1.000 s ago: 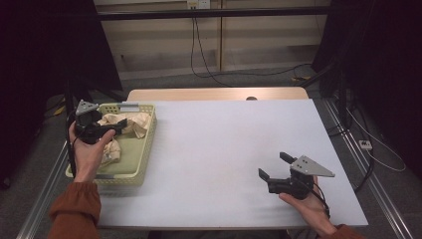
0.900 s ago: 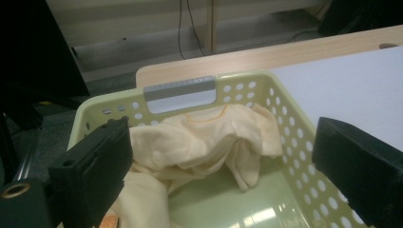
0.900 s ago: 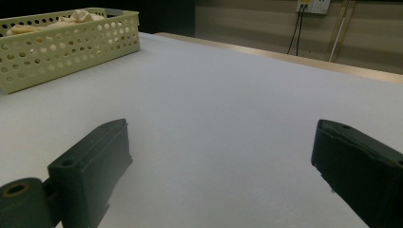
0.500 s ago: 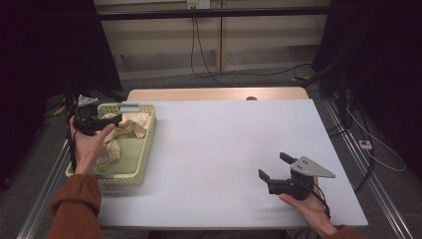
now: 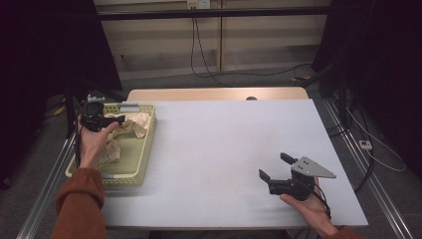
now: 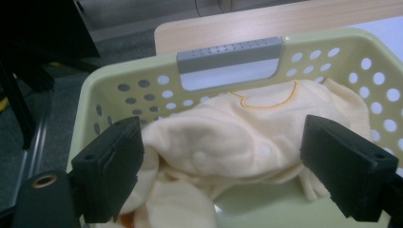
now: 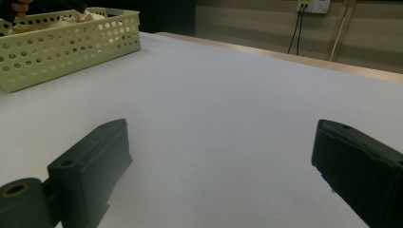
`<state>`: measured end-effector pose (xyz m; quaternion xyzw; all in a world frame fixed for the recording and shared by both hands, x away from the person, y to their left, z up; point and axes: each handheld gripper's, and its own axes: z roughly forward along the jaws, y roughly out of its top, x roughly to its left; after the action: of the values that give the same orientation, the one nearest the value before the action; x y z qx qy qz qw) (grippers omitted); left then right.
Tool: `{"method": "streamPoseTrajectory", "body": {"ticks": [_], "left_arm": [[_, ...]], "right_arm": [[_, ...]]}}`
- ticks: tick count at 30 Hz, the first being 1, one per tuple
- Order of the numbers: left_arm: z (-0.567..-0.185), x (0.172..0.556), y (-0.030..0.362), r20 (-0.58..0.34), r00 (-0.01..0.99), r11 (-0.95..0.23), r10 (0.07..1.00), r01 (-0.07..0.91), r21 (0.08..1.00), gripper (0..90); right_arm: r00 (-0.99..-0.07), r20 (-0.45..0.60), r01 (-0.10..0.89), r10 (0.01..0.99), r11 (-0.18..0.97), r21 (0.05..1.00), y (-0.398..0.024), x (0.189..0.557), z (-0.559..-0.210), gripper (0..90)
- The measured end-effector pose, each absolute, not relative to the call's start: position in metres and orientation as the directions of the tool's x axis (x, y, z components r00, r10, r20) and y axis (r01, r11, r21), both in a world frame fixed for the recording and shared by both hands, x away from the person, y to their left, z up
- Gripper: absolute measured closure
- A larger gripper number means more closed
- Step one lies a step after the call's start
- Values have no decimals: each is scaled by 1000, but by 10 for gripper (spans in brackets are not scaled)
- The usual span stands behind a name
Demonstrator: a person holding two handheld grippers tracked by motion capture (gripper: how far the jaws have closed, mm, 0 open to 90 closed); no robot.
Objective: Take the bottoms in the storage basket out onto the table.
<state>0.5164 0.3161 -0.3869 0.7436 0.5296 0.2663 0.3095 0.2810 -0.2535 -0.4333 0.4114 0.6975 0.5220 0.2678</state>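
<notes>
The left claw point(image 5: 117, 119) is hanging over the far end of the pale green basket point(image 5: 147, 144), which is sitting at the tabletop's point(image 5: 224, 149) nine o'clock edge. Its jaws are spread wide and have just been narrowing, straddling the cream garment point(image 6: 237, 137) without pressing it yet, which looks like the set-up for a pinch. The garment is lying crumpled inside the basket, heaped toward the grey handle point(image 6: 228, 53) at twelve o'clock. The right claw point(image 5: 273, 167) is waiting at about four o'clock, spread and empty, apparently keeping clear until the cloth comes out.
</notes>
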Motion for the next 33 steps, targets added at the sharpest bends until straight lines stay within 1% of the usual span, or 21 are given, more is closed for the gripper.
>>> {"method": "streamPoseTrajectory", "body": {"ticks": [2, 4, 6, 8, 10, 12, 15, 17, 21, 23, 25, 27, 28, 30, 31, 33], "left_arm": [[-390, 519, 315, 98, 294, -268, 951, 621, 737, 140], [-393, 522, 315, 85, 301, -265, 950, 628, 732, 137], [-397, 524, 315, 100, 284, -266, 954, 638, 723, 124], [-400, 525, 316, 82, 287, -258, 954, 654, 711, 120], [-402, 527, 317, 67, 295, -255, 953, 665, 703, 103], [-405, 527, 319, 53, 324, -271, 945, 679, 682, 103], [-406, 528, 321, 51, 317, -267, 947, 690, 673, 101], [-406, 528, 320, 78, 317, -287, 945, 691, 663, 92], [-397, 527, 316, 123, 338, -329, 933, 664, 671, 128], [-393, 528, 318, 101, 330, -305, 938, 657, 690, 142], [-394, 530, 319, 103, 324, -305, 941, 672, 674, 148], [-397, 531, 320, 101, 337, -316, 936, 678, 663, 141], [-399, 532, 320, 101, 328, -310, 939, 684, 660, 140], [-402, 533, 322, 83, 326, -301, 942, 706, 641, 95], [-405, 534, 323, 92, 336, -317, 937, 711, 627, 80], [-410, 535, 322, 96, 353, -339, 931, 734, 588, 72]], "right_arm": [[-519, 56, 295, 853, 117, 948, -253, 281, -433, 57], [-519, 54, 293, 853, 118, 949, -253, 280, -433, 57], [-521, 53, 293, 852, 121, 948, -252, 280, -433, 57], [-521, 53, 294, 852, 121, 948, -252, 280, -433, 57], [-517, 49, 292, 855, 123, 948, -252, 281, -433, 58], [-514, 51, 293, 856, 119, 949, -253, 281, -433, 58], [-514, 52, 293, 856, 119, 949, -254, 281, -433, 58], [-515, 53, 294, 856, 118, 948, -253, 281, -433, 58], [-516, 51, 293, 855, 121, 948, -253, 280, -433, 58], [-514, 53, 296, 856, 119, 948, -253, 281, -433, 58], [-516, 50, 295, 855, 122, 948, -253, 281, -433, 58], [-517, 51, 295, 854, 122, 948, -253, 280, -433, 58], [-517, 51, 295, 855, 122, 948, -253, 280, -433, 58], [-516, 52, 296, 855, 121, 947, -253, 280, -433, 58], [-517, 52, 296, 855, 121, 947, -253, 280, -433, 58], [-517, 51, 295, 854, 123, 948, -253, 280, -433, 58]]}}
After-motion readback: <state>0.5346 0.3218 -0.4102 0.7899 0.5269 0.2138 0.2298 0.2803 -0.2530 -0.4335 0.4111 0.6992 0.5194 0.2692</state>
